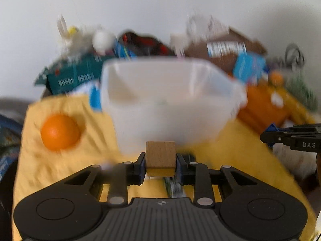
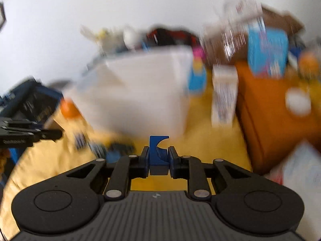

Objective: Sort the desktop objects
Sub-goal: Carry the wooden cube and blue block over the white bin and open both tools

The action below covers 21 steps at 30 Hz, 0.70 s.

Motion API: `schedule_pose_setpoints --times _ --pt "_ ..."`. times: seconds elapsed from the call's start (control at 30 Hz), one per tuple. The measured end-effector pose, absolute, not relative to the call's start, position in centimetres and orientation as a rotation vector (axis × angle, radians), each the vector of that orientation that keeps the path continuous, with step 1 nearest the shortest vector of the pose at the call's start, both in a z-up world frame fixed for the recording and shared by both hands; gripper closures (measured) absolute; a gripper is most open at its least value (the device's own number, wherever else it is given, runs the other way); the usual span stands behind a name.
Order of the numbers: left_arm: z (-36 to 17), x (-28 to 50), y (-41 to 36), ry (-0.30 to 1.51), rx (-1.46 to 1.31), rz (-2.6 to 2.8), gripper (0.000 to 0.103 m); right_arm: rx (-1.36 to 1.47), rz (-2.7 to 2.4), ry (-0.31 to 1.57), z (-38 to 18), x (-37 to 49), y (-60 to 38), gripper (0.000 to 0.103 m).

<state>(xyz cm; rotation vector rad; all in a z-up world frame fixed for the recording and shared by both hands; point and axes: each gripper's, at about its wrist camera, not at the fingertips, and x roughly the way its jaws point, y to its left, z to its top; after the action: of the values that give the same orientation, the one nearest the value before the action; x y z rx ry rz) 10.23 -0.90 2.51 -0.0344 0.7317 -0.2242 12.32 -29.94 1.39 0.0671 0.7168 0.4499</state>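
My left gripper (image 1: 160,165) is shut on a plain wooden cube (image 1: 160,154) and holds it just in front of a white translucent plastic bin (image 1: 168,100) on the yellow cloth (image 1: 60,166). My right gripper (image 2: 159,158) is shut on a blue block with a curved notch (image 2: 157,150), close to the near corner of the same bin (image 2: 140,92). The right gripper shows at the right edge of the left wrist view (image 1: 268,135), and the left gripper with the cube at the left edge of the right wrist view (image 2: 54,128). Both views are motion-blurred.
An orange ball (image 1: 60,132) lies on the cloth left of the bin. An orange box (image 2: 280,116) and a small white carton (image 2: 223,96) stand right of it. Boxes and clutter (image 1: 220,48) pile up behind against the white wall. Small dark items (image 2: 112,148) lie near the bin.
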Motion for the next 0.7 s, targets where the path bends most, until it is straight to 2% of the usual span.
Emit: schedule_pose_setpoints --times 0.13,0.27,0.63,0.67,0.7 --pt "5.9 13.0 -0.7 0.682 -0.061 -0.231 0.071 0.079 0.492 0.641 6.0 15.0 -29.1 0.081" --pt "7.3 17.0 -1.2 0.713 -0.069 -0.227 0.071 0.080 0.515 0.655 8.2 18.9 -27.7 0.081" --pt "7.1 22.2 -1.4 0.804 -0.082 -0.188 0.071 0.081 0.490 0.795 6.7 25.2 -25.1 0.081" --pt "6.9 22.4 -1.5 0.810 -0.078 -0.184 0.070 0.074 0.482 0.796 6.5 25.2 -24.9 0.077" --pt "6.8 22.5 -1.6 0.814 -0.071 -0.177 0.064 0.069 0.471 0.793 6.4 25.4 -24.8 0.064"
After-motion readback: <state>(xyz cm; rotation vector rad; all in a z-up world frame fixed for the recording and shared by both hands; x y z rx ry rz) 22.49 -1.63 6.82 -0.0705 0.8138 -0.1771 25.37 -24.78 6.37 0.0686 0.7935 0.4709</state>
